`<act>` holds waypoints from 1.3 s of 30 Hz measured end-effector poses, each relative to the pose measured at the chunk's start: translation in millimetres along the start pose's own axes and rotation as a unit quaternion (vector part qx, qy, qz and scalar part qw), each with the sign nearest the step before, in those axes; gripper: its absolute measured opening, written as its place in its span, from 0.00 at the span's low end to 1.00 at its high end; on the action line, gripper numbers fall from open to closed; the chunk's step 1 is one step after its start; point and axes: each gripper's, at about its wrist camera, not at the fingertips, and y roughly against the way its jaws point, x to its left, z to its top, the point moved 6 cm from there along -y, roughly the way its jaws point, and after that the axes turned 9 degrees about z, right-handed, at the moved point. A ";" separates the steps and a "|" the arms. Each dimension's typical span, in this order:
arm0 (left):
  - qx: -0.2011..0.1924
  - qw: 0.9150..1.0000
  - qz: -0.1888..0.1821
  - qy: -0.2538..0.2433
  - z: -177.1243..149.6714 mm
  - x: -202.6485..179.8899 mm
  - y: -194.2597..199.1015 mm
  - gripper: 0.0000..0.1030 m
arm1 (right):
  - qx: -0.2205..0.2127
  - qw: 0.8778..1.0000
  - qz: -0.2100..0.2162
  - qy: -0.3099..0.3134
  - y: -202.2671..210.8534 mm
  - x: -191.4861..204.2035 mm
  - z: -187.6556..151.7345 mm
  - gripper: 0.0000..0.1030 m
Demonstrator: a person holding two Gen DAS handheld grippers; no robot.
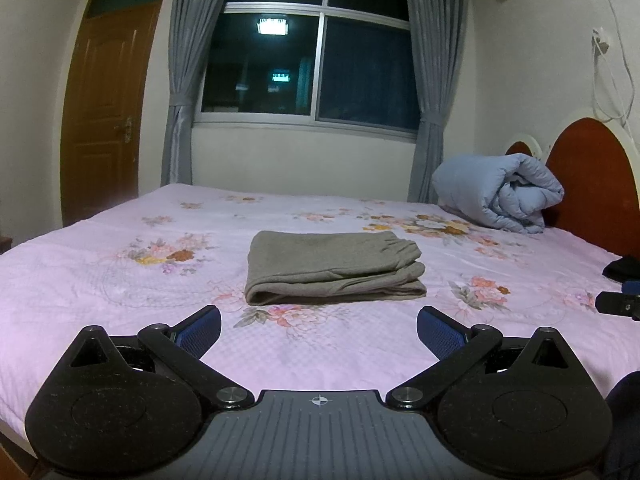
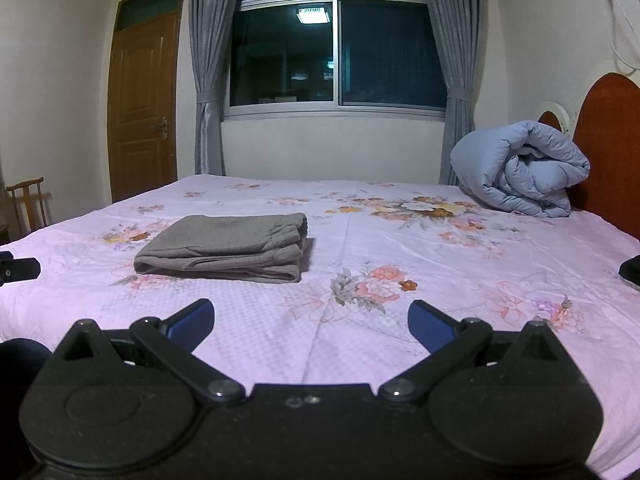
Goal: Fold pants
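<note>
Both my grippers are spread wide and empty right now: left gripper and right gripper, each hovering low over the near part of the pink floral bedsheet. The pants sit a bit farther in, mid-bed, already a compact grey stack with the waistband end to the right. Looks basically done to me, so I'd just stay off it, or at most press the top layer flat without dragging it. The rolled blue quilt is way back by the headboard.

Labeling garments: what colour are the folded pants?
Grey-brown, plain; the pants show best in the left wrist view.
</note>
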 end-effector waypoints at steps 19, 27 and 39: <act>-0.001 1.000 0.001 -0.001 -0.1 -0.3 0.4 1.00 | 0.000 1.000 0.001 0.001 -0.3 2.0 -0.4 0.94; -0.001 1.000 0.001 0.000 -0.1 -0.3 0.5 1.00 | 0.000 1.000 0.001 0.002 -0.3 2.3 -0.5 0.94; -0.001 1.000 0.001 0.000 -0.2 -0.4 0.4 1.00 | 0.000 1.000 0.001 0.001 -0.3 2.8 -0.5 0.94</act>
